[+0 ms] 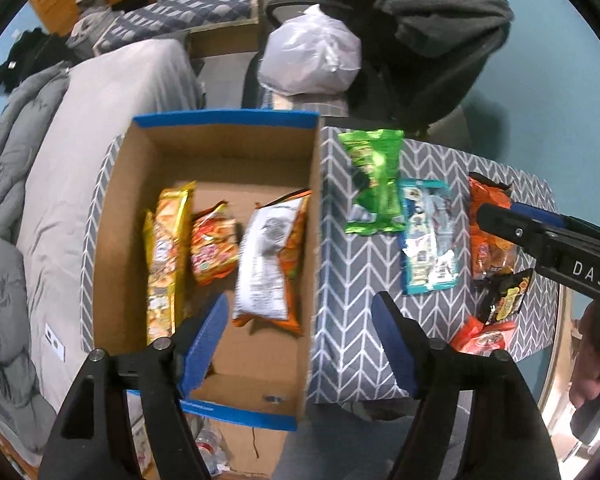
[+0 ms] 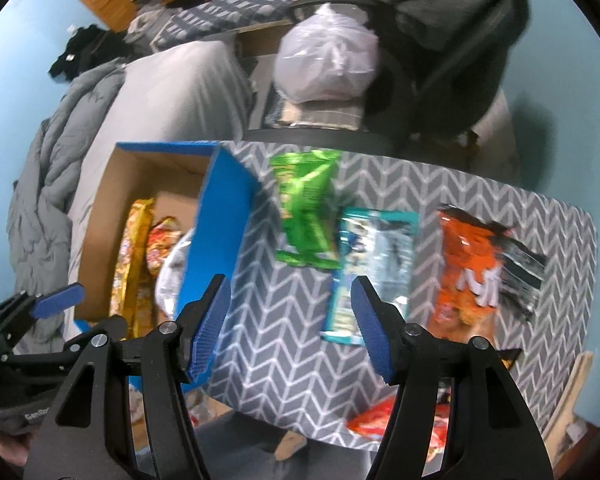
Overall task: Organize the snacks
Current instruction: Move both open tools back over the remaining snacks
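Note:
A blue-edged cardboard box stands on the left of a grey chevron-cloth table. It holds a long yellow pack, a small red-yellow pack and a white-backed orange bag. On the cloth lie a green bag, a teal pack, an orange bag, a dark pack and a red pack. My left gripper is open and empty above the box's right wall. My right gripper is open and empty above the cloth, near the teal pack.
A bed with grey bedding lies left of the table. A chair behind the table carries a white plastic bag and a dark fleece. The table's front edge is close below both grippers.

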The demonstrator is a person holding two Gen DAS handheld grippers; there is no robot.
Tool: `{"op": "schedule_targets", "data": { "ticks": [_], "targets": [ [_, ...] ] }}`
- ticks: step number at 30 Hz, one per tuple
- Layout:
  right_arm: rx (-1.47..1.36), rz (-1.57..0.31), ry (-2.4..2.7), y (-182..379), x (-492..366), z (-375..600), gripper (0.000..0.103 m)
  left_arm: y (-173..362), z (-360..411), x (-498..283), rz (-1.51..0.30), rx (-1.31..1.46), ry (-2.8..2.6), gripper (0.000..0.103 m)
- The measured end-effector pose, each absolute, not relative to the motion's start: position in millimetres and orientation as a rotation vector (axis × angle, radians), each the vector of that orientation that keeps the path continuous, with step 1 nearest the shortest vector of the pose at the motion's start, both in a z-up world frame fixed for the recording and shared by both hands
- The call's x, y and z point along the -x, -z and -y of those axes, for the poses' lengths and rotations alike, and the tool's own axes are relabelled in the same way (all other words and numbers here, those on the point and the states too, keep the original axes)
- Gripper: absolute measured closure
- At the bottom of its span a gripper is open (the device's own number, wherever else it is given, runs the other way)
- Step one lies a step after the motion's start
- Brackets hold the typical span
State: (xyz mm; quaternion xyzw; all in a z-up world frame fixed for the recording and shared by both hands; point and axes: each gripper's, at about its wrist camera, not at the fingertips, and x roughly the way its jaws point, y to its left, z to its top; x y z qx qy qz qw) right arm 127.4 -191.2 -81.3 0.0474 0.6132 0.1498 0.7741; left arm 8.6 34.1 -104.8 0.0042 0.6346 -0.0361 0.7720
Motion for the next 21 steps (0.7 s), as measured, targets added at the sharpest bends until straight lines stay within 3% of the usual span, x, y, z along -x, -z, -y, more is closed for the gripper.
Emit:
{"op": "schedule_targets", "data": {
  "ticks": [19,21],
  "targets": [
    [-0.171,-1.350,-0.141,98.0,-120.9,319.7,0.035,116.6,38.1,-32.9,-1.413,-0.104,0.137,0.027],
    [-0.165,-1.361,-0.133,102.4,-121.3,327.5,0.034,120.8,42.7,-35.7,-1.423,-0.103,0.135,0.022]
  ]
}}
